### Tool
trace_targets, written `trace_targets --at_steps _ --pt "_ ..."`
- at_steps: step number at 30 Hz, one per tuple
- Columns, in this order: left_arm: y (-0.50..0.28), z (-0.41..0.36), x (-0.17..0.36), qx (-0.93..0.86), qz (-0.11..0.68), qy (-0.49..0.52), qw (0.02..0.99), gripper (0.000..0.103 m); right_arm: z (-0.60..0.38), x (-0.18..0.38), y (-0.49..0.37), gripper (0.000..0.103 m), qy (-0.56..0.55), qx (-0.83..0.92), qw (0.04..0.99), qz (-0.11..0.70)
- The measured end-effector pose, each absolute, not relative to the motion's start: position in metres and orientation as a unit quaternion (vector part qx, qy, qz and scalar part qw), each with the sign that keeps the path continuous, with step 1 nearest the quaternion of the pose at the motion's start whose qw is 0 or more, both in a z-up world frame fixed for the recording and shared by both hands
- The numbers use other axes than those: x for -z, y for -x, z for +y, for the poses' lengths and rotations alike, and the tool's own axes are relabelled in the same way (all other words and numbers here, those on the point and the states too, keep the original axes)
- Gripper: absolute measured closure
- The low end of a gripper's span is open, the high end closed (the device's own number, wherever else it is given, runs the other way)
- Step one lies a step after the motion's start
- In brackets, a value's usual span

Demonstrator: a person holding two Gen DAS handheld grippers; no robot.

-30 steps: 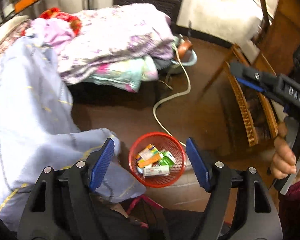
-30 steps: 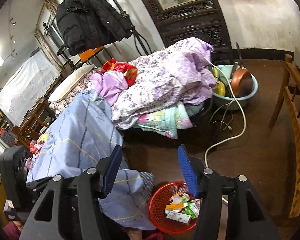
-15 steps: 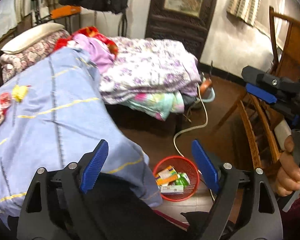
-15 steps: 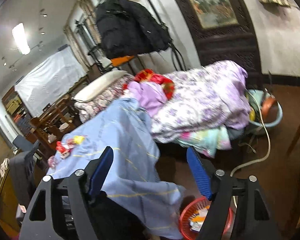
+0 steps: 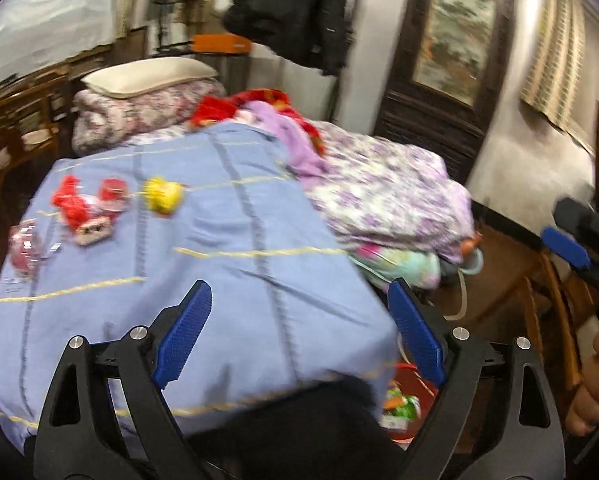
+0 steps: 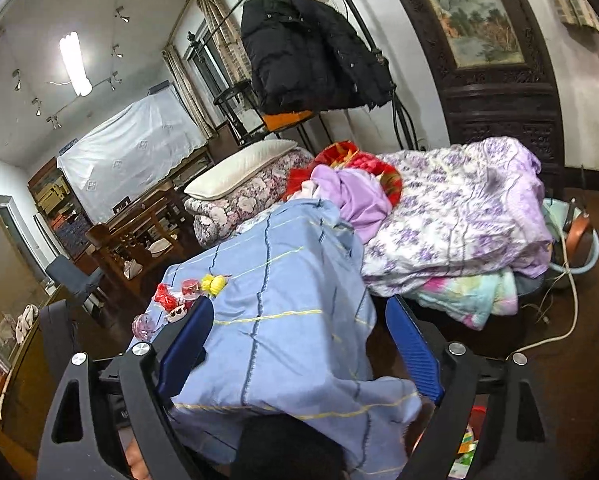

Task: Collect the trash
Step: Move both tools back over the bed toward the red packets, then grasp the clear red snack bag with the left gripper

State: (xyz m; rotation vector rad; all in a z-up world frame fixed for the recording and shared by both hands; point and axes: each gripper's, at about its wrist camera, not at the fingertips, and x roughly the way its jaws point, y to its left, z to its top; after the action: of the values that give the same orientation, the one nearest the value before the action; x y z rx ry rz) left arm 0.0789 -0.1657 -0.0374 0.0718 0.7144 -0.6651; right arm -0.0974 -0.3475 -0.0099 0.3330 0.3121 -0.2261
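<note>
White walls, dark brown floor [image 6: 559, 380]. A carved dark wood panel [image 6: 495, 92] with a landscape painting stands against the wall. A black padded jacket [image 6: 307, 52] hangs on a rack; a bare lamp [image 6: 74, 63] glows on the ceiling. A white sheet [image 6: 127, 152] covers the far window, with wooden chairs [image 6: 139, 236] below it. A wooden chair [image 5: 555, 312] stands at the right.

The left tool [image 5: 299, 332] is seen with its jaws just opened wide and nothing between them, above a blue cloth [image 5: 227, 264]. Red wrappers [image 5: 85, 210] and a yellow wrapper [image 5: 163, 194] are scattered on the cloth. A red basket [image 5: 409, 380] of trash is partly hidden below.
</note>
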Motion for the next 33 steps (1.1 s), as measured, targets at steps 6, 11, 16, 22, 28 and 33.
trace_targets --at_steps 6,11,16,22,28,33 --pt "-0.134 -0.112 0.028 0.24 0.333 0.015 0.912 0.016 -0.332 0.022 0.058 0.017 -0.168 0.107 0.964 0.177" --pt "-0.181 -0.058 0.017 0.164 0.311 0.049 0.935 0.016 -0.306 0.044 0.024 0.016 -0.131 0.116 0.963 0.206" --pt "-0.222 -0.003 0.024 0.079 0.294 0.055 0.951 0.016 -0.275 0.062 -0.005 0.016 -0.095 0.11 0.963 0.228" --pt "-0.245 0.063 0.06 0.023 0.322 0.087 0.942 0.016 -0.244 0.078 -0.044 0.015 -0.072 0.089 0.966 0.232" --pt "-0.254 0.087 0.078 0.027 0.342 0.112 0.933 0.016 -0.216 0.105 -0.07 0.015 -0.019 0.103 0.972 0.21" --pt "-0.266 0.073 0.089 0.054 0.368 0.113 0.921 0.016 -0.213 0.118 -0.068 0.015 0.033 0.118 0.975 0.186"
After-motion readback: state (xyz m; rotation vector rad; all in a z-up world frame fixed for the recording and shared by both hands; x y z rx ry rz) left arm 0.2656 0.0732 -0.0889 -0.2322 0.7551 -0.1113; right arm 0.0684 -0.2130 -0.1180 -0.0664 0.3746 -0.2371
